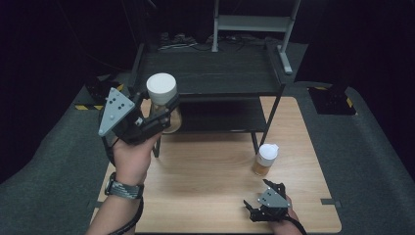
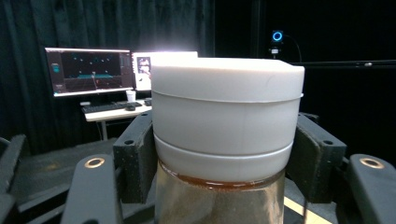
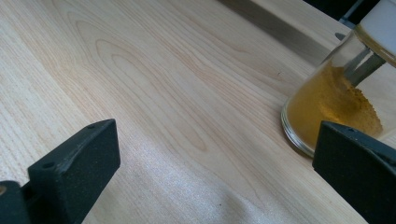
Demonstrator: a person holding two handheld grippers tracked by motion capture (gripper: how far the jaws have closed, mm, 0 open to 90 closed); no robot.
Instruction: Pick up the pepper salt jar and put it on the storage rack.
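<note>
Left gripper [image 1: 159, 117] in the high view is clamped on a glass jar [image 1: 164, 105] with a round white lid [image 1: 161, 86], held up off the table in front of a dark two-tier shelf rack [image 1: 210, 73]. Grey three-cornered plate sits on top of the gripper, person's hand and banded wrist below it. Right gripper [image 1: 257, 205] rests low at the near right of the light wooden table [image 1: 205, 171], jaws spread, nothing between them. Second small jar [image 1: 265, 159], white cap, amber-yellow contents, stands upright on the table just beyond the right gripper, apart from it.

Left gripper view: jar fills the middle, upright between the two black jaws, pads pressing on both sides at the lower lid band and glass neck. Lid is smooth matte white plastic, cylindrical, with ridge lines; clear glass below, brownish rim line. Lit monitors [image 2: 88, 70] on a desk behind, black curtain.

Right gripper view: black jaws wide apart over bare wood grain. Small jar [image 3: 336, 102] at the right, near the right-hand jaw, not gripped; clear glass, round base, grainy yellow-orange powder inside.
</note>
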